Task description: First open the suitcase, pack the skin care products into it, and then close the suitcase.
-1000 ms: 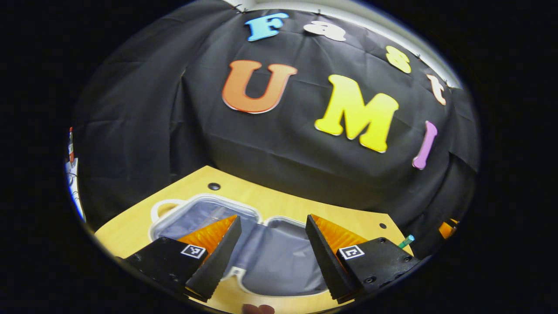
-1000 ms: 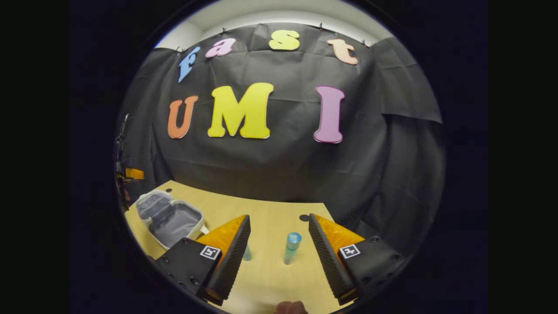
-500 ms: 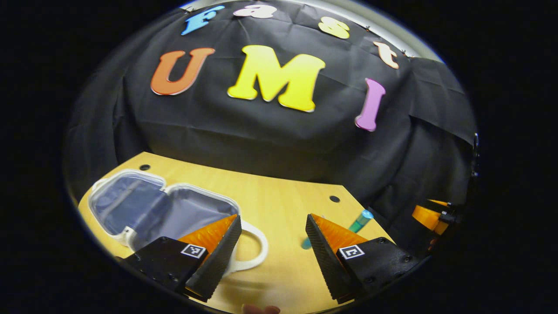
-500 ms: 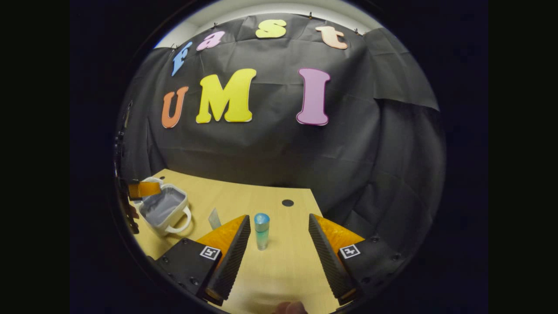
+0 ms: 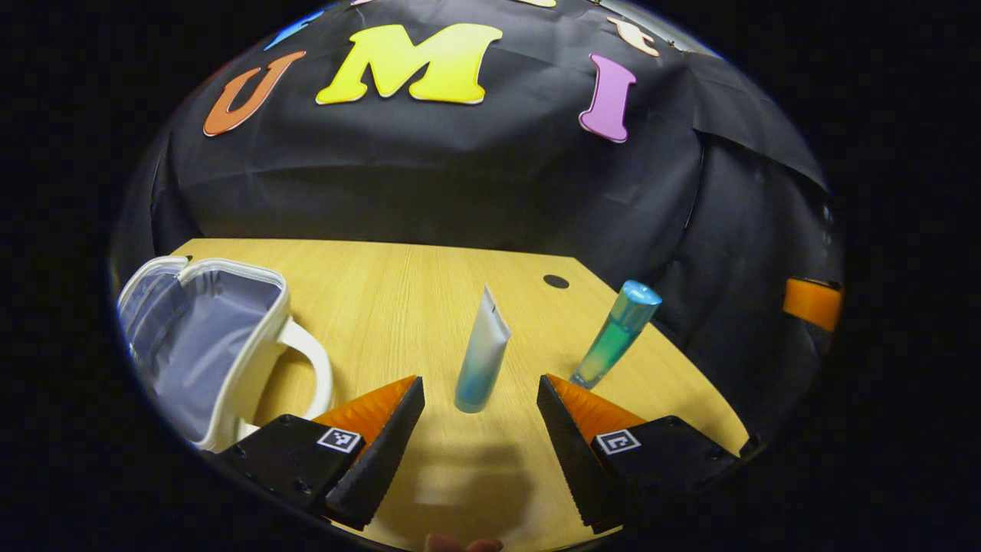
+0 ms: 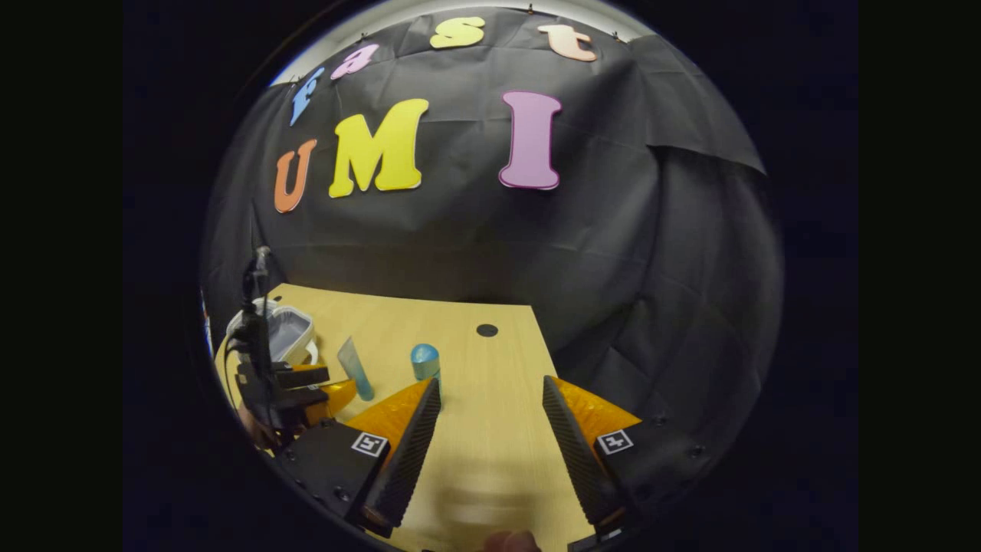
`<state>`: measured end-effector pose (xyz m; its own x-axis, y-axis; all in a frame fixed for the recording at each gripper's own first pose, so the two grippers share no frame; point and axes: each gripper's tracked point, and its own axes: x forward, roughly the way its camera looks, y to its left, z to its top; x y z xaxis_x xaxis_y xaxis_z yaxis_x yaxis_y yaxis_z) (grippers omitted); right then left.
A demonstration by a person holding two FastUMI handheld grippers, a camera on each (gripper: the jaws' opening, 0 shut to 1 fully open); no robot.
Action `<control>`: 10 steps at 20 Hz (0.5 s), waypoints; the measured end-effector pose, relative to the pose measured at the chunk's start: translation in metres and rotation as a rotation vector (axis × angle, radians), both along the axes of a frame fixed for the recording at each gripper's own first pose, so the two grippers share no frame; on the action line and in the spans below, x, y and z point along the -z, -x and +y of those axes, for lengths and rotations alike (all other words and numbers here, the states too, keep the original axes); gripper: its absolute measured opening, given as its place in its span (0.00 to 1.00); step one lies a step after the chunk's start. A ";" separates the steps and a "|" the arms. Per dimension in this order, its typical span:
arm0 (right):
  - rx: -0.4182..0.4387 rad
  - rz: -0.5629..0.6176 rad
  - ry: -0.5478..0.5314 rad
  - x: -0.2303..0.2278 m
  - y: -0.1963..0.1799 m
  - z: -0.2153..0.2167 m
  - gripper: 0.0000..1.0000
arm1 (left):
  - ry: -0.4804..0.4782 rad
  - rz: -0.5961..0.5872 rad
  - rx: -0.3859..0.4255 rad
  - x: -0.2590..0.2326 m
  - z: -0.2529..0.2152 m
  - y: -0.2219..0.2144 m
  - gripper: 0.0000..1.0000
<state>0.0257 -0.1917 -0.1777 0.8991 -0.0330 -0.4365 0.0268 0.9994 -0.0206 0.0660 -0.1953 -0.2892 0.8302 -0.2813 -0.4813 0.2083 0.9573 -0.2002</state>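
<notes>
Tube [image 5: 483, 359] upright on table [image 5: 398, 291], cap down, beside open suitcase [image 5: 201, 337]

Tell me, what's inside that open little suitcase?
The suitcase shows just grey lining; no product inside that I can see. Its near end is cut off. The tube and bottle stand on the table.

The suitcase [image 5: 195, 345] is cut off at the left gripper view's edge; the bottle's [image 6: 424, 363] base hides behind a finger.
</notes>
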 end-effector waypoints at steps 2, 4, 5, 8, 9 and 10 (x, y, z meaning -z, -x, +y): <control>-0.001 0.015 0.008 0.003 0.000 -0.002 0.80 | -0.010 0.000 0.001 0.010 -0.004 -0.012 0.95; 0.002 0.027 0.010 0.009 -0.002 -0.009 0.80 | -0.027 0.011 0.006 0.021 -0.007 -0.021 0.95; 0.005 0.032 0.010 0.011 -0.002 -0.013 0.82 | -0.035 0.018 0.007 0.026 -0.008 -0.024 0.94; 0.015 0.045 0.000 0.019 -0.005 -0.016 0.80 | -0.047 0.048 0.003 0.039 -0.010 -0.032 0.92; 0.014 0.049 -0.003 0.022 -0.007 -0.015 0.80 | -0.050 0.053 0.007 0.040 -0.009 -0.034 0.88; 0.011 0.052 -0.008 0.026 -0.008 -0.013 0.80 | -0.057 0.060 0.007 0.044 -0.010 -0.036 0.86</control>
<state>0.0333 -0.2049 -0.2036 0.8746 -0.0390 -0.4832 0.0366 0.9992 -0.0143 0.1016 -0.2050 -0.3333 0.7972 -0.2579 -0.5459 0.2044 0.9661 -0.1578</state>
